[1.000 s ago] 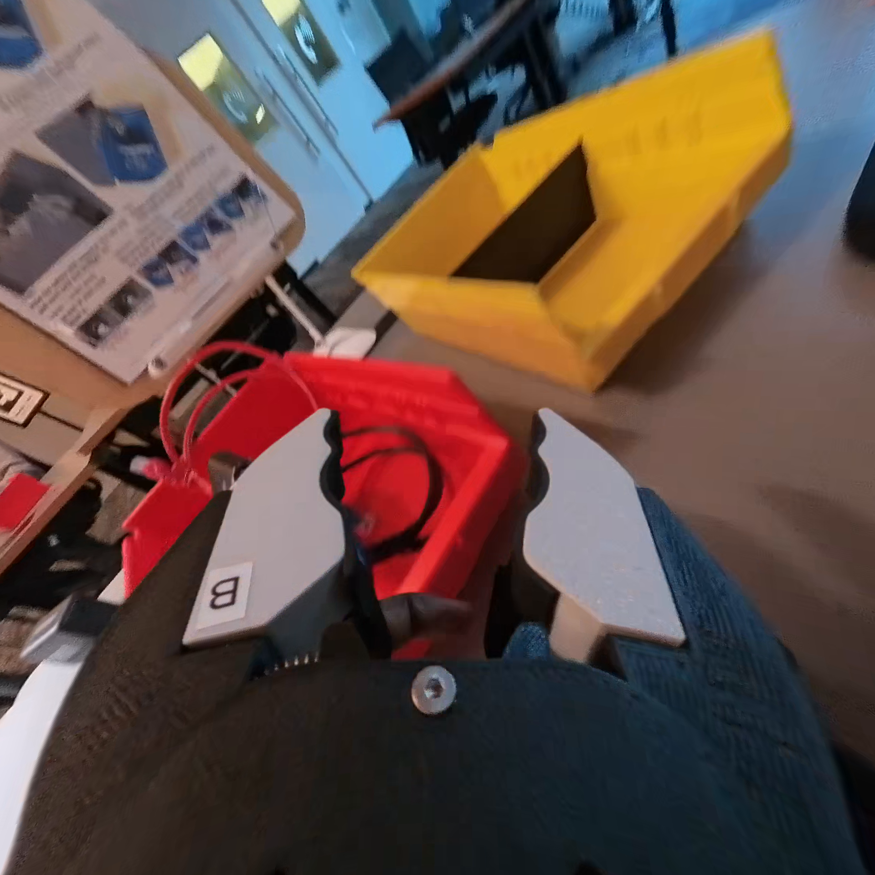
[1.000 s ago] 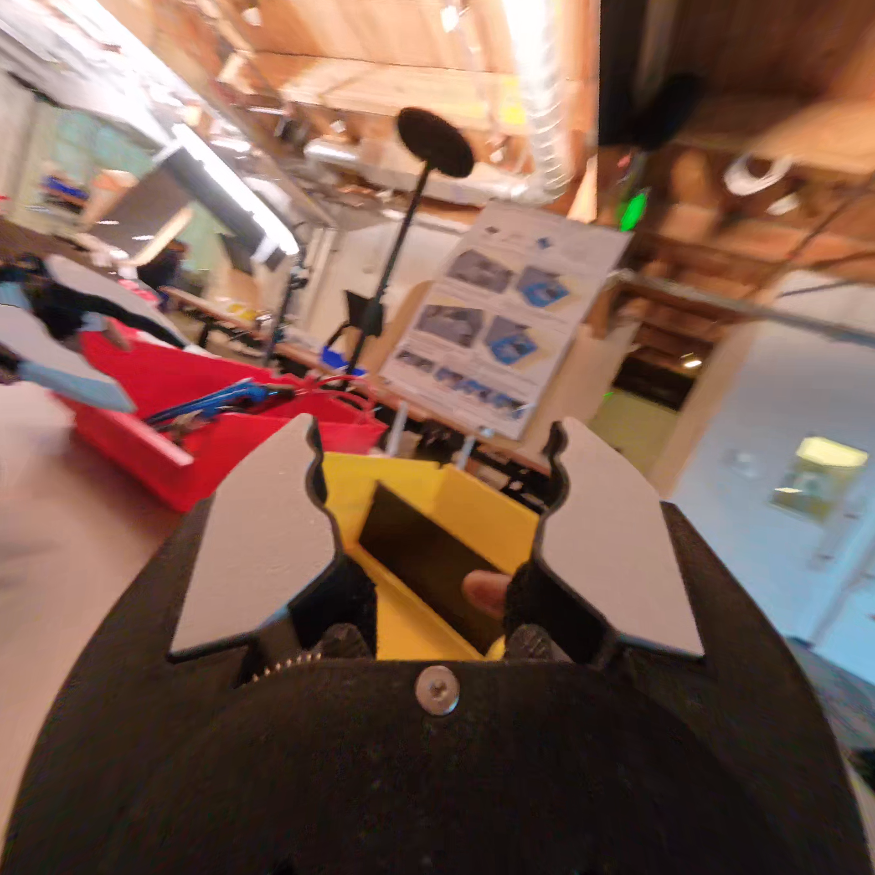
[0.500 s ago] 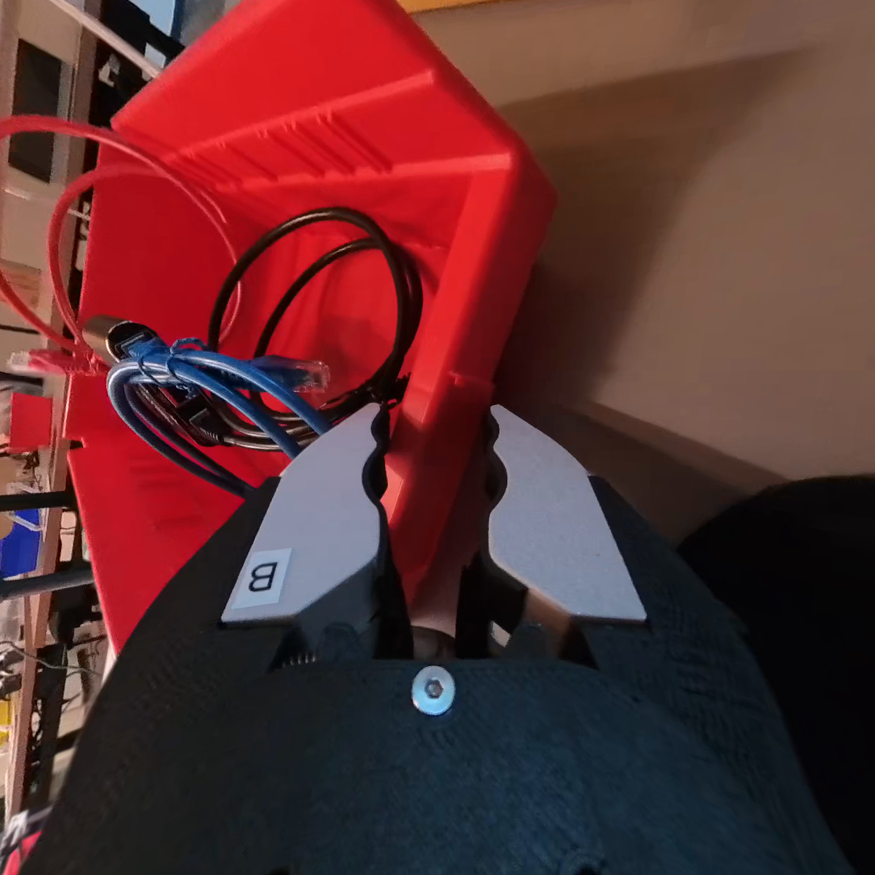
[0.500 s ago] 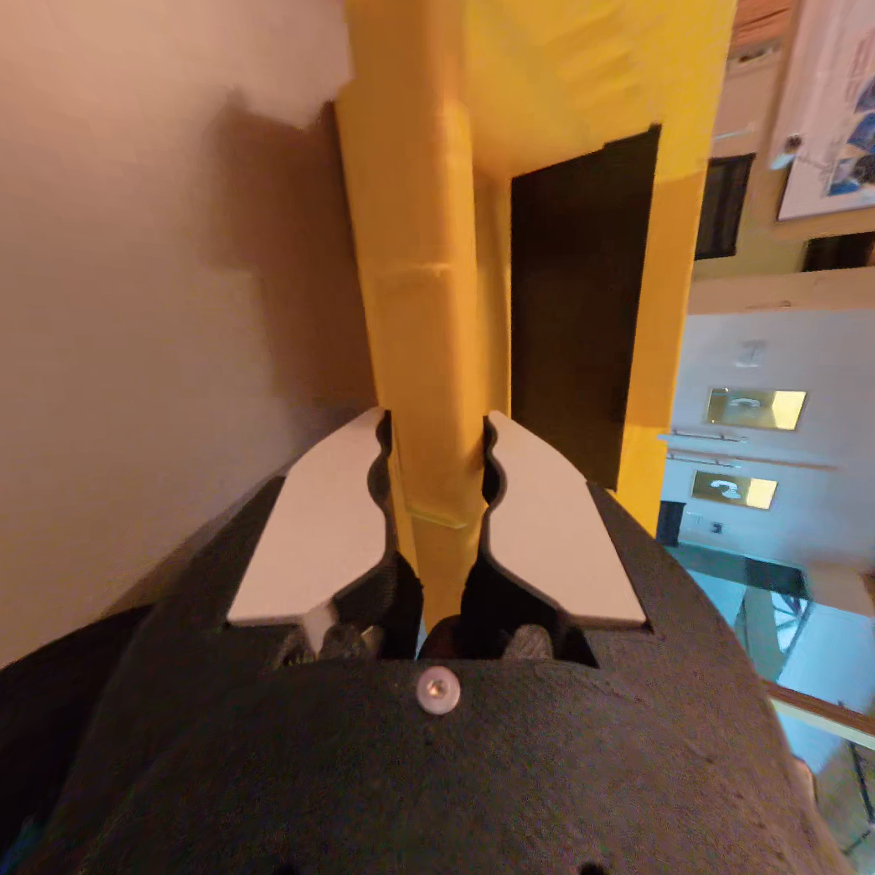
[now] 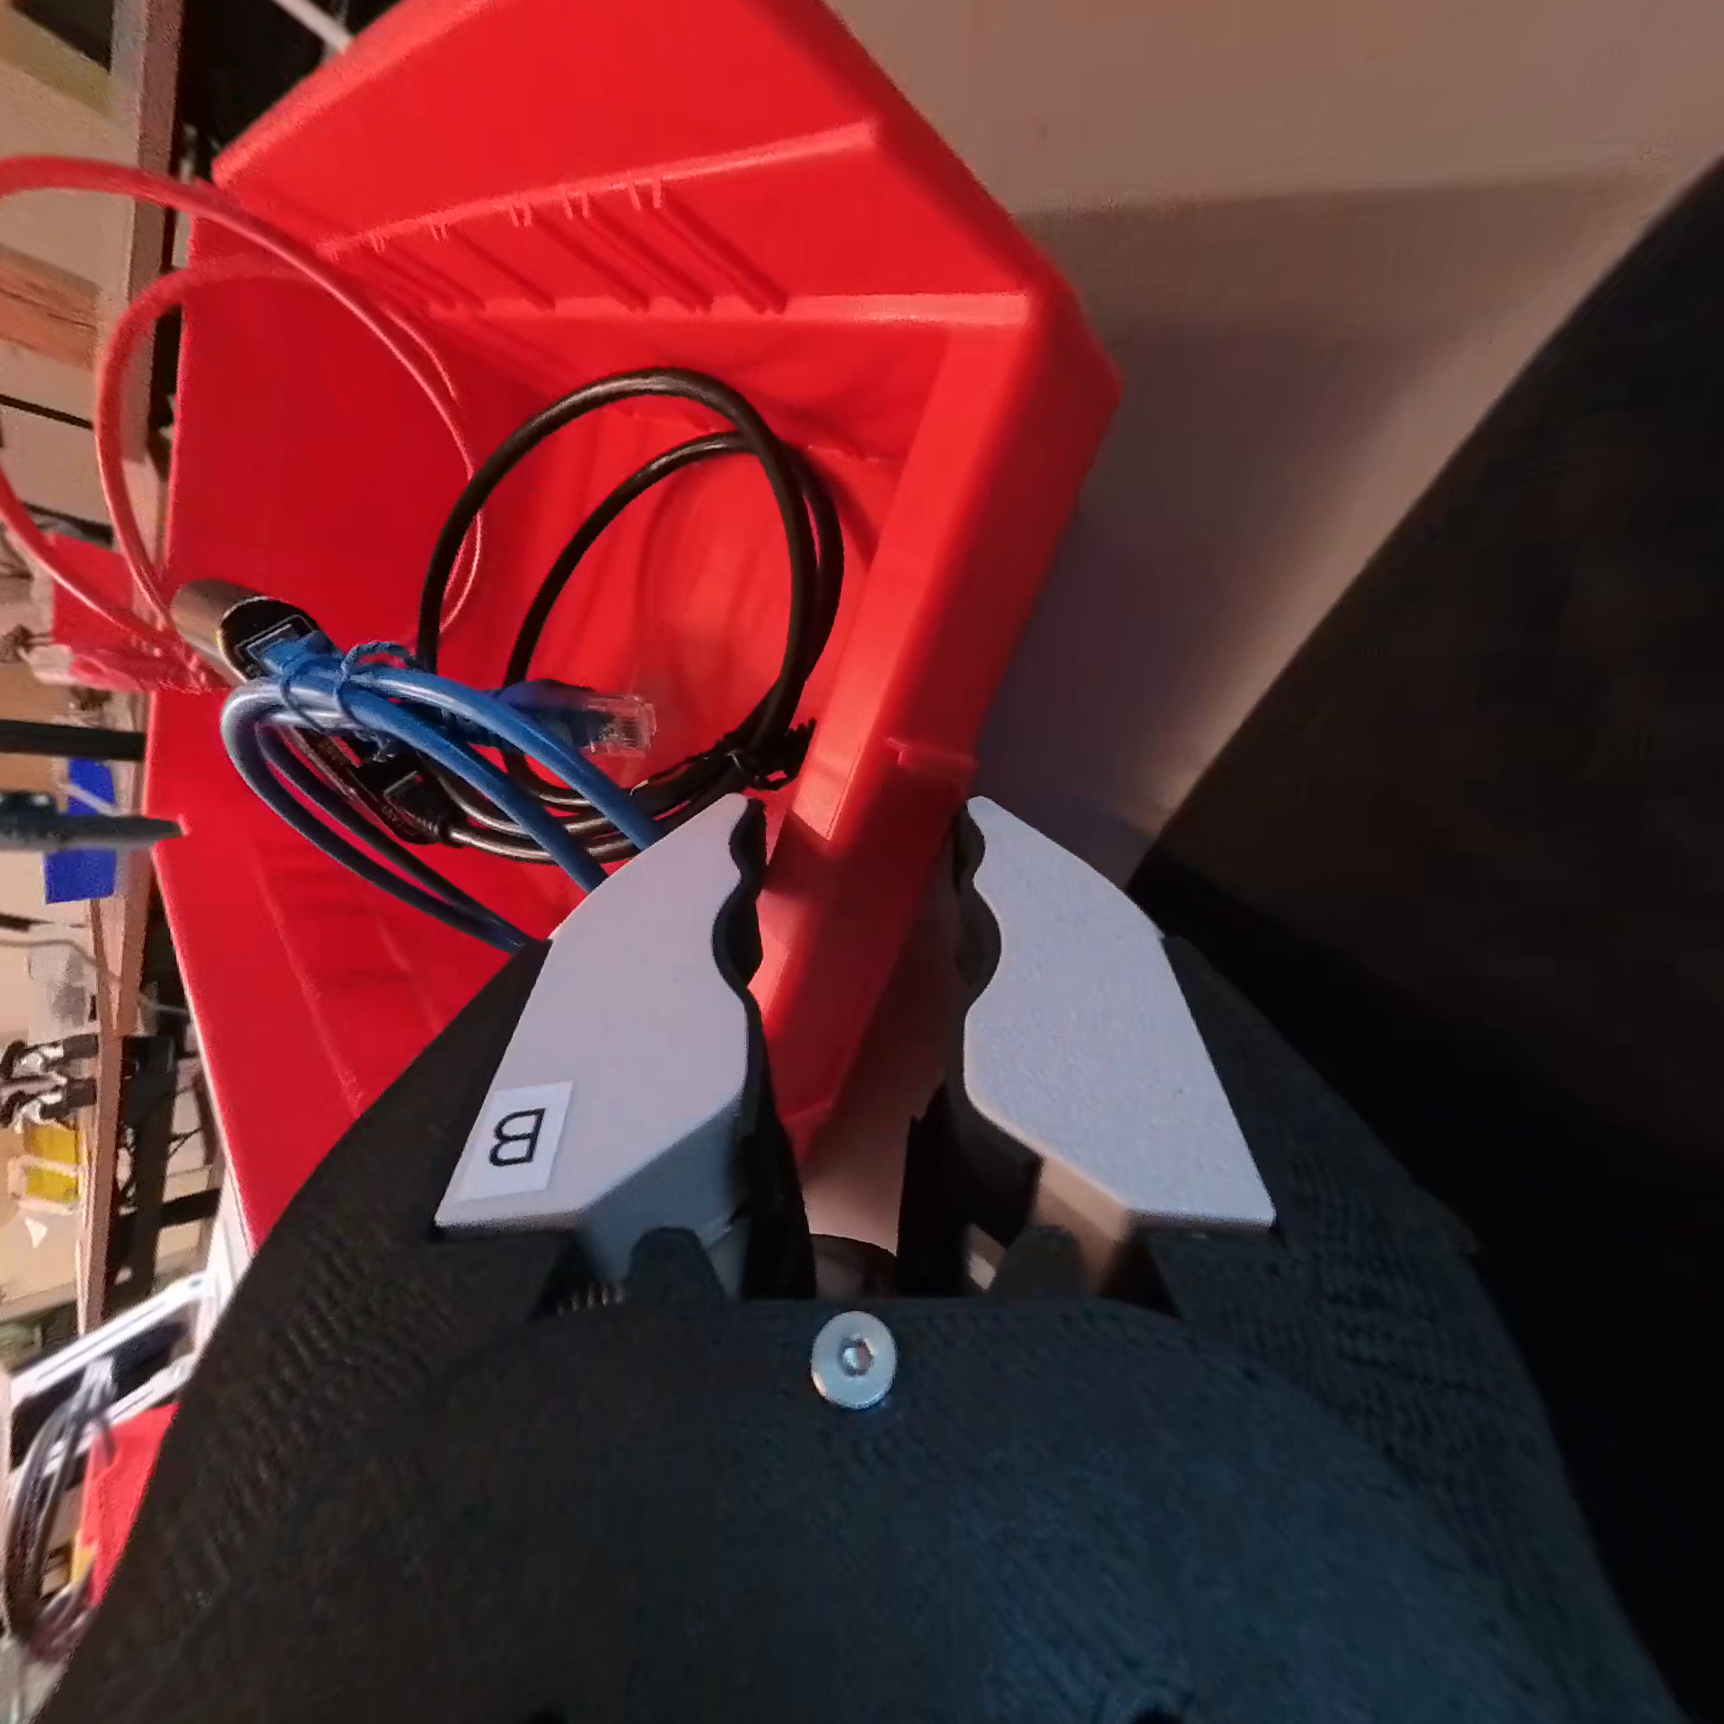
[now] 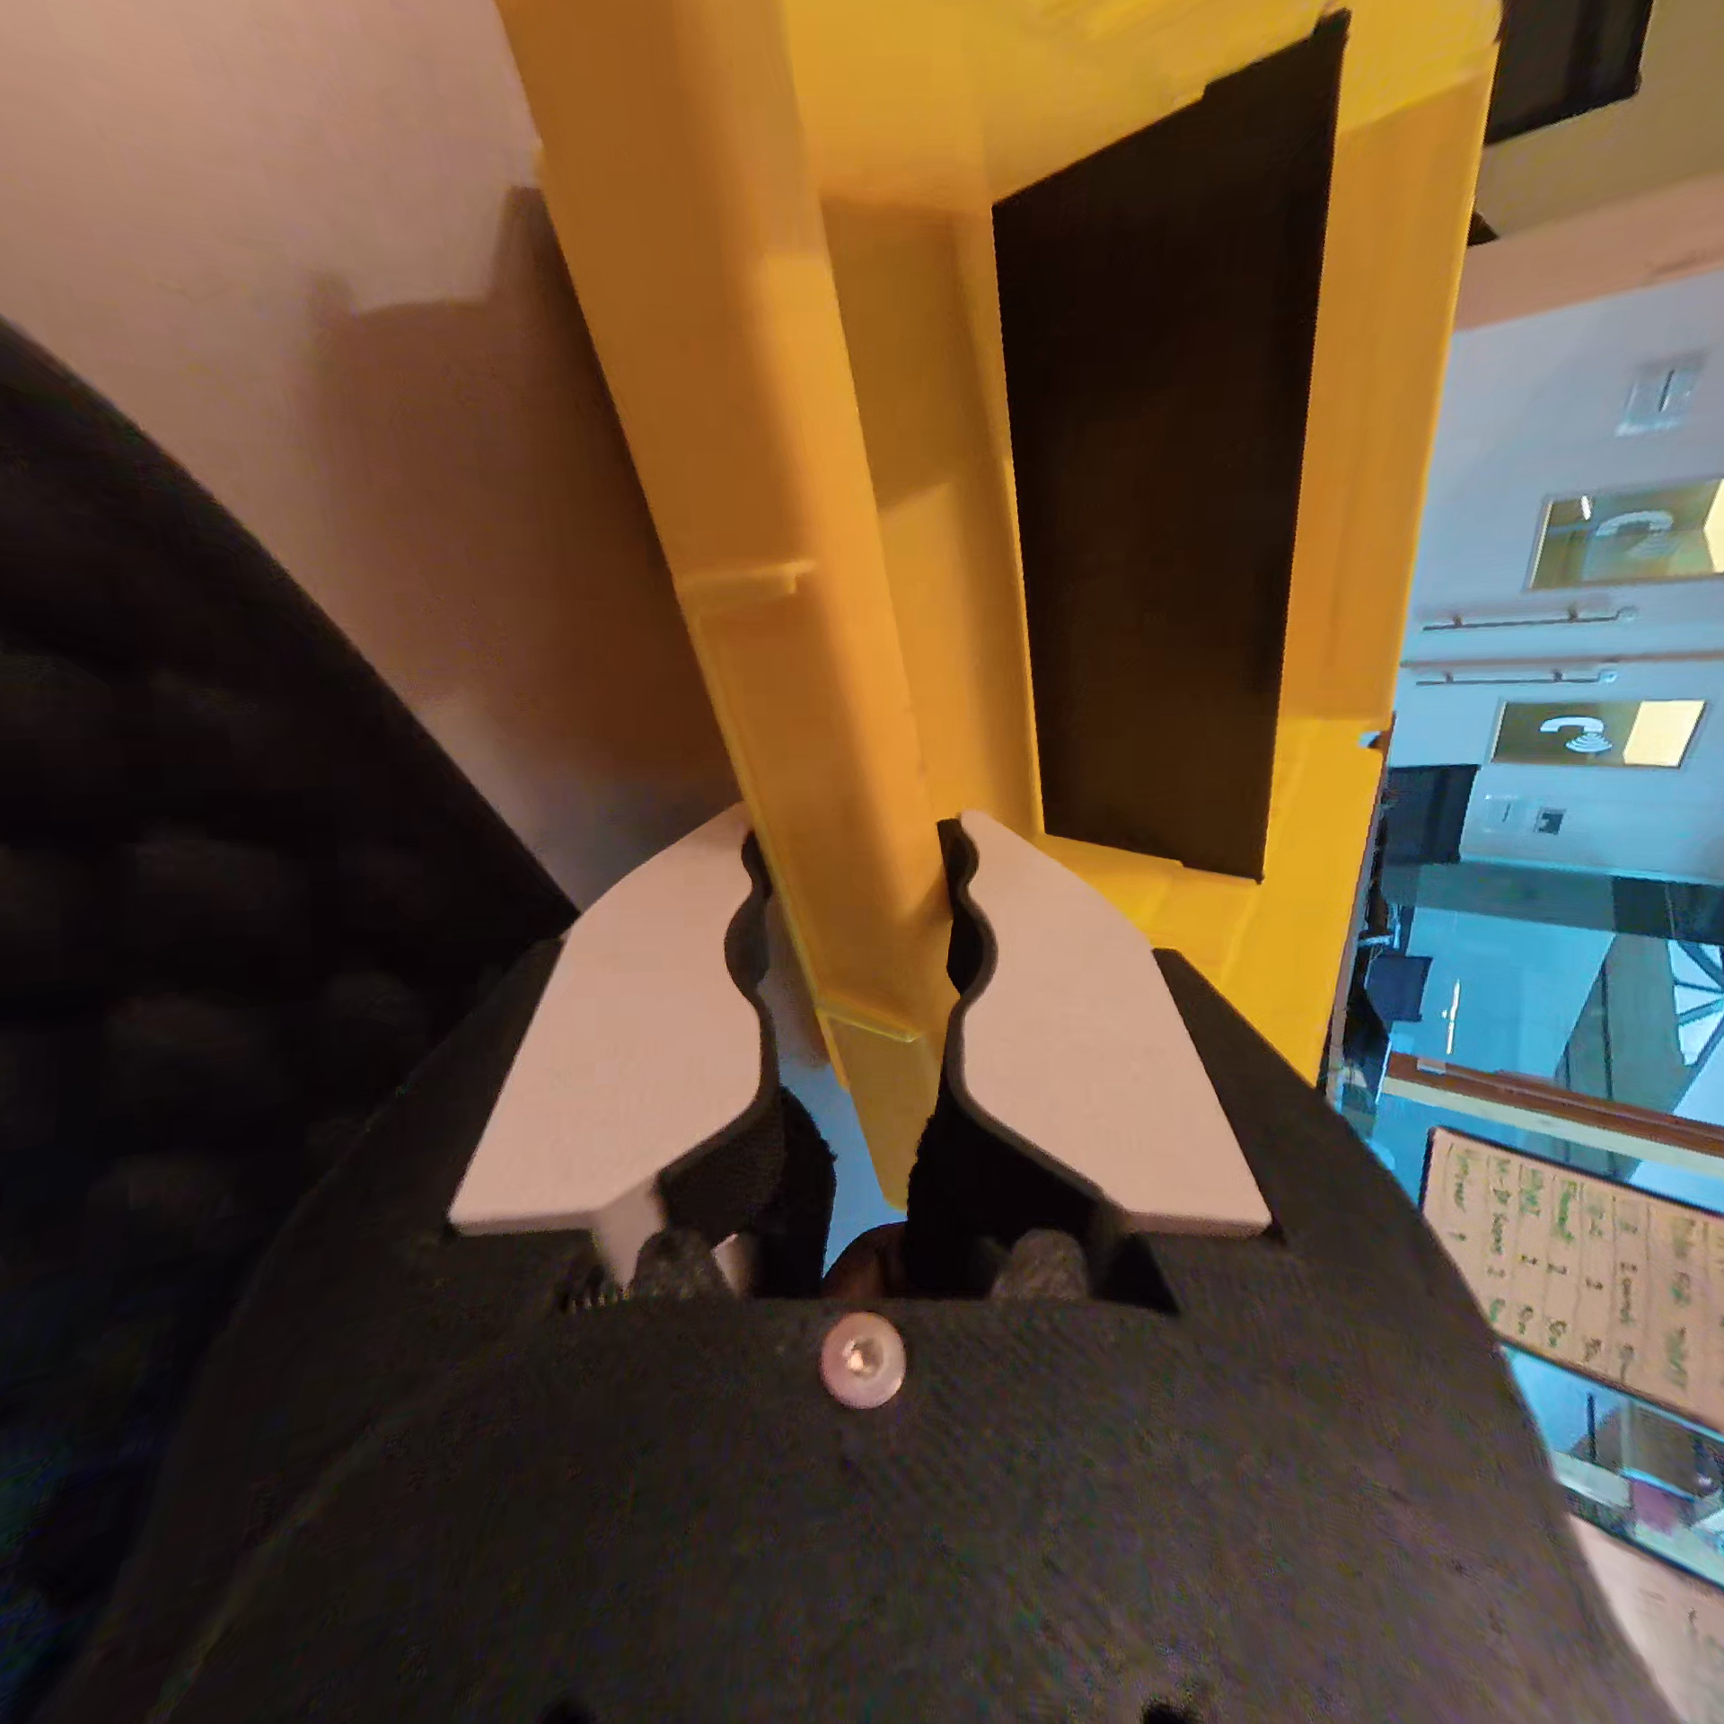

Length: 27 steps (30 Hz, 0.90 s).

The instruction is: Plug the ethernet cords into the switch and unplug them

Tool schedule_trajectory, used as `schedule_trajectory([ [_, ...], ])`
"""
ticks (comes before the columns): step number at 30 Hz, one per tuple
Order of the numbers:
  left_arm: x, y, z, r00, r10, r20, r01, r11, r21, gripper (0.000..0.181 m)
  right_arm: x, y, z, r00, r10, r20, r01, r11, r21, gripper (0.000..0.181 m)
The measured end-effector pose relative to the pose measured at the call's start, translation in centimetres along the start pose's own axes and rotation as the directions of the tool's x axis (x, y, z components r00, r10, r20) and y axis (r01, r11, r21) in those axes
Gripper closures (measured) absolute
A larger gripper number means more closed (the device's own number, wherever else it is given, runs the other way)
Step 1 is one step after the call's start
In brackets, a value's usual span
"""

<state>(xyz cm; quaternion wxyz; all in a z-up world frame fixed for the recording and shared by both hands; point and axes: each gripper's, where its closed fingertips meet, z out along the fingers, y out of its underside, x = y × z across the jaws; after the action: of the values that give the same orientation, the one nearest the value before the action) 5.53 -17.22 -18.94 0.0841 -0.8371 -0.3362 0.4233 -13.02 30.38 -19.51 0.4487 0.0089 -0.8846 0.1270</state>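
Note:
My left gripper (image 5: 858,826) is shut on the near side wall of a red bin (image 5: 597,233). In the bin lie a bundled blue ethernet cord (image 5: 420,737) with a clear plug, a coiled black cord (image 5: 802,560) and a thin red cord (image 5: 121,373) that loops out over the far rim. My right gripper (image 6: 854,826) is shut on the side wall of a yellow bin (image 6: 746,373). A flat black box, the switch (image 6: 1147,466), lies in the yellow bin. Both views are rolled sideways.
Both bins rest on a tan table (image 5: 1353,233). A dark textured mass fills the right of the left wrist view (image 5: 1511,886) and the left of the right wrist view (image 6: 187,840). Shelving and clutter (image 5: 65,933) stand beyond the red bin. Spacing between my two grippers at the tips: around 50 cm.
A second ago both grippers were open in front of the bins. They have since rolled sideways and closed on the bin walls. Since half a second ago the hold is the same, with slight shifts.

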Motion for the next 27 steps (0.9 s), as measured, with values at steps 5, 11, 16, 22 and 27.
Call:
schedule_trajectory([
  [5,-0.6,4.6,-2.5,1.000,-0.008,-0.001,0.007,0.999,-0.053,0.143,0.5,3.1,-0.6,0.999,0.039,-0.006,-0.039,0.999,-0.018,0.146],
  [11,-0.3,8.3,-5.3,1.000,-0.005,-0.029,0.003,0.997,-0.082,0.143,0.7,4.7,-1.0,1.000,0.031,-0.004,-0.031,0.999,-0.026,0.146],
  [16,-0.9,8.4,-6.7,0.988,-0.152,-0.023,0.152,0.988,-0.003,0.126,1.4,5.1,-1.4,0.997,0.069,-0.026,-0.069,0.998,0.004,0.128],
  [22,-9.0,1.6,-12.5,0.772,-0.635,0.026,0.526,0.661,0.535,0.111,2.1,4.6,-3.3,0.979,0.205,-0.018,-0.202,0.974,0.101,0.096],
  [27,-12.8,1.5,-10.1,0.720,-0.659,0.216,0.522,0.720,0.457,0.088,2.8,5.9,-3.5,0.974,0.213,-0.080,-0.207,0.975,0.078,0.086],
])
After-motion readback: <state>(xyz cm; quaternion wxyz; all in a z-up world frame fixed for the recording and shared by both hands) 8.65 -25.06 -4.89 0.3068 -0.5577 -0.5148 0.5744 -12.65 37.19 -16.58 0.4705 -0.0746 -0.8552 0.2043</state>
